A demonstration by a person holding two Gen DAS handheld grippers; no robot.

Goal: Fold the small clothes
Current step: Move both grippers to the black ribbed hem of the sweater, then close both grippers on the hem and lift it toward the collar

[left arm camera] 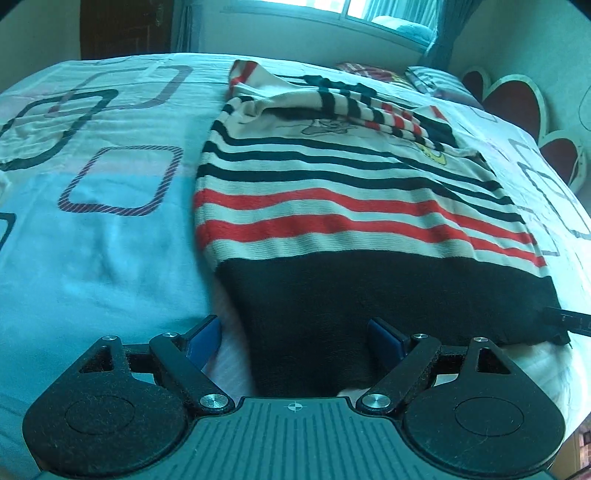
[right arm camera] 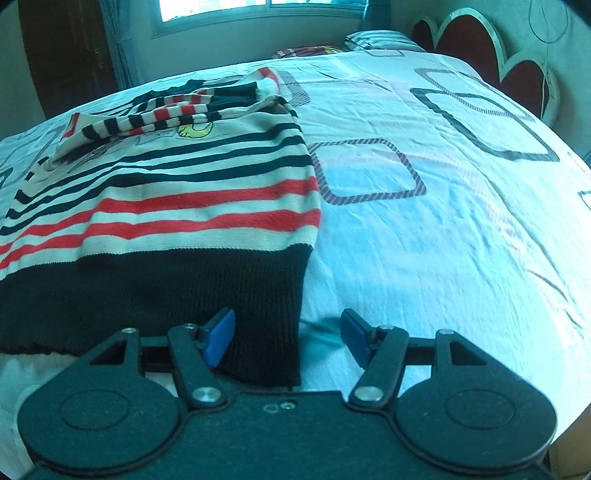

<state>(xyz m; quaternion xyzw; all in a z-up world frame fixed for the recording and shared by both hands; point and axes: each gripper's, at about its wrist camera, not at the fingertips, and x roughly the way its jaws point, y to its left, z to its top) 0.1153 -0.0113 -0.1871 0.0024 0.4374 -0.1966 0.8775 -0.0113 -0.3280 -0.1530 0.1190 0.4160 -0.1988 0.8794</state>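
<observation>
I have the sweater (left arm camera: 332,192) lying flat on the bed (left arm camera: 110,229), its black hem band nearest me, red and dark stripes above that, and both striped sleeves folded in across the chest over a cartoon print. My left gripper (left arm camera: 295,341) sits at the hem's left corner with its jaws apart; the black band runs between the blue pads (left arm camera: 205,341), but neither pad presses on it, so nothing is gripped. My right gripper (right arm camera: 288,341) is at the hem's right corner, jaws likewise released: the corner of the band lies between the pads, close against the left pad (right arm camera: 219,338), while the right pad stands clear over bare sheet. In the left view the tip of the right gripper shows at the hem's far edge. Pillows (left arm camera: 436,79) and a heart-shaped headboard (right arm camera: 480,40) lie beyond the sweater, under a window (right arm camera: 258,7).
</observation>
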